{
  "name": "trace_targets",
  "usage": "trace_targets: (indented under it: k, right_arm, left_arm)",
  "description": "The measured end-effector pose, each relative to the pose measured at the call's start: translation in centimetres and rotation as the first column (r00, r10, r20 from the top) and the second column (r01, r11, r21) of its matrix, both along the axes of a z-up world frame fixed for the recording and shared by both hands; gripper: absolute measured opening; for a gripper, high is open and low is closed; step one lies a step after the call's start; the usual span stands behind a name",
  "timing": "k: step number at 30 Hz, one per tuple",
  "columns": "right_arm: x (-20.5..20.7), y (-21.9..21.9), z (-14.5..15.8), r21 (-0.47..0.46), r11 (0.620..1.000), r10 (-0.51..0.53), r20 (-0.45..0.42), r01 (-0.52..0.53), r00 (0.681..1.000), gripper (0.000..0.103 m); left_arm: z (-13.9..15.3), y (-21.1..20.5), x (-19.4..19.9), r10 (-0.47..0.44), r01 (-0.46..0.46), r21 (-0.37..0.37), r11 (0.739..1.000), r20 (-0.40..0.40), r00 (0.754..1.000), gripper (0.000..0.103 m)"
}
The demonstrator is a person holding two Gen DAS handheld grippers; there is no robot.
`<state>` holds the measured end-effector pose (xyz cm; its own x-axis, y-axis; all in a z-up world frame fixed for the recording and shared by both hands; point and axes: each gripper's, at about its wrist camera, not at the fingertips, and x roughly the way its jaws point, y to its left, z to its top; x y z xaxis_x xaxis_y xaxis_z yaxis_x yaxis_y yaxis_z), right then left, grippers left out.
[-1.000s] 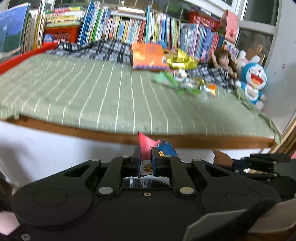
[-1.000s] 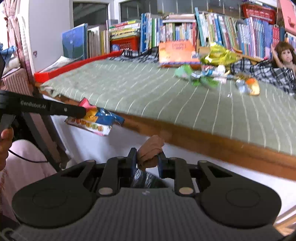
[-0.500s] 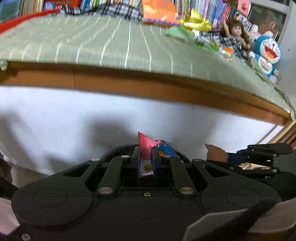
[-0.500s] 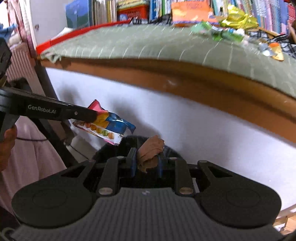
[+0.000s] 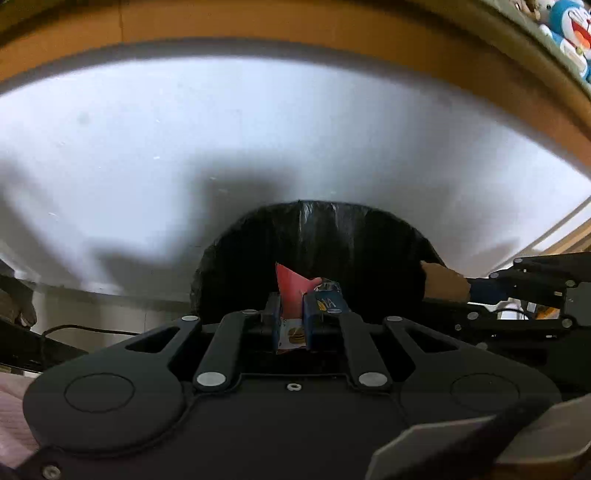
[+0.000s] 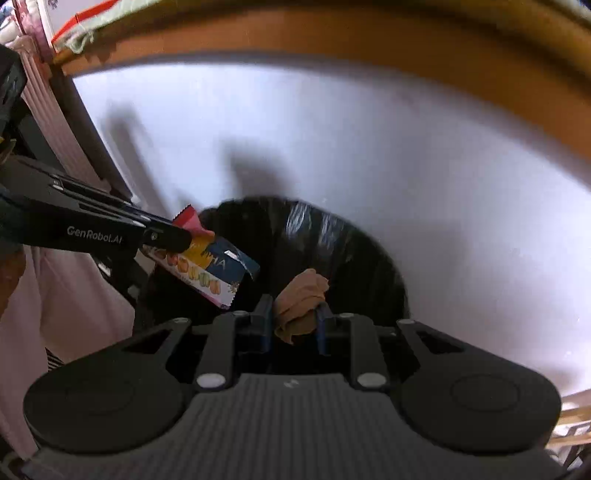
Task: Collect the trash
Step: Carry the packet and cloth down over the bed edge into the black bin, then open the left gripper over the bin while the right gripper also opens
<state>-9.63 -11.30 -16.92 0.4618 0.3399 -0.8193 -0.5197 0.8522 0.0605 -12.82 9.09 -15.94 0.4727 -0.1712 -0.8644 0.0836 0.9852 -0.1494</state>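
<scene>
Both grippers have dropped from the level of the striped bed top, which filled the views a second ago, to the mouth of a black-lined trash bin (image 5: 332, 236) standing against the white side panel (image 5: 184, 147) below the wooden bed rail (image 5: 295, 22). At left, the left gripper (image 5: 290, 314) points steeply down over the bin, its jaws pinched narrow on a colourful snack wrapper (image 5: 291, 291) whose red corner sticks up between the blue pads; seen from the right wrist camera, the same wrapper (image 6: 207, 269) hangs out flat from the left gripper's tip (image 6: 173, 238) above the bin's left rim, its printed face and blue end showing. To the right, the right gripper (image 6: 293, 321) hovers over the bin (image 6: 351, 258) with a crumpled brown scrap (image 6: 301, 306) between its fingers; its jaws are opening, the left pad standing just clear of the scrap while the right side of it rests against the other pad. In the left wrist view that scrap (image 5: 445, 286) shows at the bin's right rim. A blue-and-white plush toy (image 5: 570, 22) sits at the far upper right on the bed.
</scene>
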Motion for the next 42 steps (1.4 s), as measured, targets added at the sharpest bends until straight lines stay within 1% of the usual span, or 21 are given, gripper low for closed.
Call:
trace_targets:
  k: [1, 2, 4, 6, 8, 9, 10, 11, 12, 17, 23, 26, 29, 31, 33, 34, 38, 42]
  right_arm:
    - [0.1, 0.0, -0.2, -0.001, 1.000, 0.001, -0.003, -0.001, 1.000, 0.039]
    - [0.0, 0.0, -0.3, -0.002, 1.000, 0.002, -0.005, -0.002, 1.000, 0.046]
    - [-0.1, 0.3, -0.4, -0.007, 1.000, -0.001, -0.001, 0.001, 1.000, 0.055]
    - [0.0, 0.4, -0.1, -0.011, 1.000, -0.001, -0.001, 0.001, 1.000, 0.067]
    - [0.1, 0.4, -0.2, -0.013, 1.000, 0.000, -0.004, 0.000, 1.000, 0.072]
    - [0.1, 0.4, -0.2, -0.016, 1.000, 0.000, -0.006, 0.000, 1.000, 0.075]
    - [0.1, 0.4, -0.3, -0.017, 1.000, -0.001, -0.008, 0.001, 1.000, 0.076]
    - [0.2, 0.3, -0.4, -0.017, 1.000, -0.002, -0.010, 0.002, 1.000, 0.077]
    - [0.2, 0.3, -0.5, -0.016, 1.000, -0.003, -0.013, 0.003, 1.000, 0.077]
    - [0.1, 0.1, -0.3, -0.018, 1.000, -0.003, -0.009, 0.002, 1.000, 0.078]
    - [0.1, 0.2, -0.2, -0.019, 1.000, -0.010, 0.001, 0.010, 1.000, 0.083]
    - [-0.1, 0.2, 0.3, -0.015, 1.000, -0.005, 0.006, 0.005, 1.000, 0.089]
    - [-0.2, 0.1, 1.2, -0.004, 1.000, -0.002, 0.020, 0.002, 1.000, 0.090]
    - [-0.3, 0.0, 1.9, 0.002, 1.000, -0.005, 0.032, 0.005, 0.999, 0.094]
    - [-0.2, -0.2, 2.5, 0.011, 1.000, -0.012, 0.038, 0.011, 0.999, 0.101]
    - [-0.3, -0.3, 2.8, 0.016, 1.000, -0.016, 0.037, 0.015, 0.999, 0.102]
    - [-0.4, -0.7, 4.1, 0.017, 1.000, -0.020, 0.048, 0.020, 0.999, 0.103]
    - [-0.5, -1.0, 5.2, 0.005, 0.999, -0.035, 0.070, 0.035, 0.997, 0.103]
  left_arm:
    - [-0.2, -0.1, 0.1, -0.006, 0.006, 0.001, 1.000, -0.003, 1.000, 0.012]
    - [-0.4, -0.2, 0.2, -0.011, 0.011, 0.002, 1.000, -0.004, 1.000, 0.012]
    - [-0.9, -0.2, 0.4, -0.019, 0.019, 0.004, 1.000, -0.010, 1.000, 0.013]
    - [-1.2, -0.3, 0.7, -0.019, 0.019, 0.010, 1.000, -0.021, 1.000, 0.013]
    - [-0.8, -0.2, 0.4, -0.014, 0.015, 0.011, 1.000, -0.031, 0.999, 0.017]
    - [-0.9, -0.1, 0.5, -0.013, 0.013, 0.007, 1.000, -0.033, 0.999, 0.023]
    - [-0.9, 0.0, 0.6, -0.012, 0.012, 0.002, 1.000, -0.034, 0.999, 0.032]
    - [-0.7, 0.1, 0.5, -0.012, 0.012, 0.001, 1.000, -0.033, 0.999, 0.036]
    - [-0.7, 0.0, 0.5, -0.012, 0.012, 0.000, 1.000, -0.031, 0.999, 0.038]
    - [-0.7, -0.2, 0.4, -0.020, 0.020, 0.006, 1.000, -0.039, 0.999, 0.037]
    - [-0.4, 0.0, 0.3, -0.009, 0.009, -0.003, 1.000, -0.036, 0.999, 0.037]
    - [0.1, 0.1, 0.2, -0.006, 0.006, -0.008, 1.000, -0.035, 0.999, 0.038]
    - [1.1, 0.0, -0.3, -0.019, 0.019, -0.018, 1.000, -0.020, 1.000, 0.039]
    - [1.9, -0.3, -0.5, -0.035, 0.035, -0.008, 0.999, 0.002, 0.999, 0.045]
    - [2.6, -0.7, -0.7, -0.048, 0.048, 0.008, 0.999, 0.018, 0.999, 0.046]
    - [2.9, -0.8, -0.8, -0.050, 0.050, 0.012, 0.999, 0.020, 0.999, 0.047]
    - [4.5, -1.0, -1.0, -0.056, 0.056, 0.006, 0.998, 0.021, 0.998, 0.049]
    - [6.6, -1.2, -0.9, -0.061, 0.060, 0.017, 0.998, 0.056, 0.997, 0.052]
